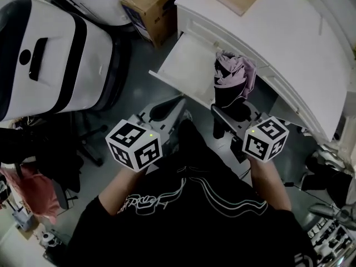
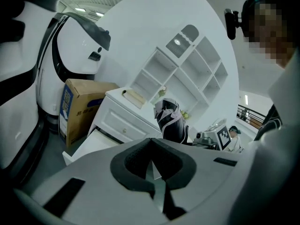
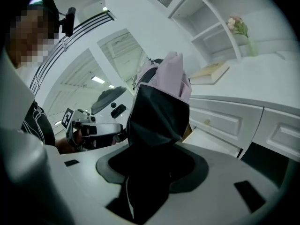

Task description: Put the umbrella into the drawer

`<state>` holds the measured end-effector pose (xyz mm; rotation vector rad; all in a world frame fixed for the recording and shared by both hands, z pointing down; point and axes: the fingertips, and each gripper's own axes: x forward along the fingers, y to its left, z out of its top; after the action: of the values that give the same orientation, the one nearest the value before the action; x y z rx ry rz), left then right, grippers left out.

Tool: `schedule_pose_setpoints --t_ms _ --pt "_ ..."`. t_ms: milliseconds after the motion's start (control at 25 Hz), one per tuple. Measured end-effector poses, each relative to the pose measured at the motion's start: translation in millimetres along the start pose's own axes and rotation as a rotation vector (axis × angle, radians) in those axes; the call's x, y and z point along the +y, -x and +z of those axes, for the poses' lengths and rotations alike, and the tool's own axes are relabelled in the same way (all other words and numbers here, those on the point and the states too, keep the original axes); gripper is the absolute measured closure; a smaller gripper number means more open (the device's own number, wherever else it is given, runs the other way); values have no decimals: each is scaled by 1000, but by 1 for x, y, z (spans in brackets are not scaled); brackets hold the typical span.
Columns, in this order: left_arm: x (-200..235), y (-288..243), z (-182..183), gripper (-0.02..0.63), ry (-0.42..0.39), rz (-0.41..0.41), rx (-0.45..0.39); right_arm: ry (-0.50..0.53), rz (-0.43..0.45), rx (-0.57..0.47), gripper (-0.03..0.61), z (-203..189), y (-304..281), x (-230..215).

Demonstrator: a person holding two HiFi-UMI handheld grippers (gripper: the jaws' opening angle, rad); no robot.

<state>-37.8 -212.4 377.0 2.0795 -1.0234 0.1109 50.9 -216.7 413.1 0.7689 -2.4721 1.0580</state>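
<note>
Nearest the head camera, the person's black shirt [image 1: 189, 216] filled the lower frame; 2 grippers extended ahead; the right gripper [image 1: 231, 114] clamped the folded pink-and-black umbrella [image 1: 233, 77] upright by the open white drawer [image 1: 186, 60]; the left gripper [image 1: 167, 109] jaws were pressed together, empty.

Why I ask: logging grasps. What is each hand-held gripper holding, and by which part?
The right hand-held gripper grips the folded umbrella by its black lower end; the left hand-held gripper holds nothing.
</note>
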Motion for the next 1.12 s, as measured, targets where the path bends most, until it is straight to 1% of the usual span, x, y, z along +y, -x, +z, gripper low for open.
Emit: schedule_pose_setpoints --t_ms 80,120,280,360,480,600,760,880,1040,1120 --pt "25 -13 -4 594 29 20 14 1 4 30 367 1 -27 -18" --pt "30 -17 -7 594 40 28 19 5 6 43 367 0 -34 -24" --pt "21 -24 -19 594 68 51 17 35 6 80 367 -6 -35 -40" --pt "25 -29 -24 594 81 60 17 55 -3 109 367 -11 -46 -53" --pt "61 -44 -30 594 114 76 23 76 -10 182 367 -23 -94 -82" --pt "92 -57 -39 594 146 89 20 83 -15 245 367 -41 -133 -108" --pt "119 -71 -53 594 178 111 14 90 -28 311 367 -67 -169 -140" --pt "139 -78 -66 594 201 143 23 85 -29 368 367 -91 -197 -163" --pt "160 -85 -82 594 239 169 28 130 -65 461 367 -120 -231 -199" --pt "171 -87 -92 594 253 184 36 134 -91 502 367 -137 -248 -218"
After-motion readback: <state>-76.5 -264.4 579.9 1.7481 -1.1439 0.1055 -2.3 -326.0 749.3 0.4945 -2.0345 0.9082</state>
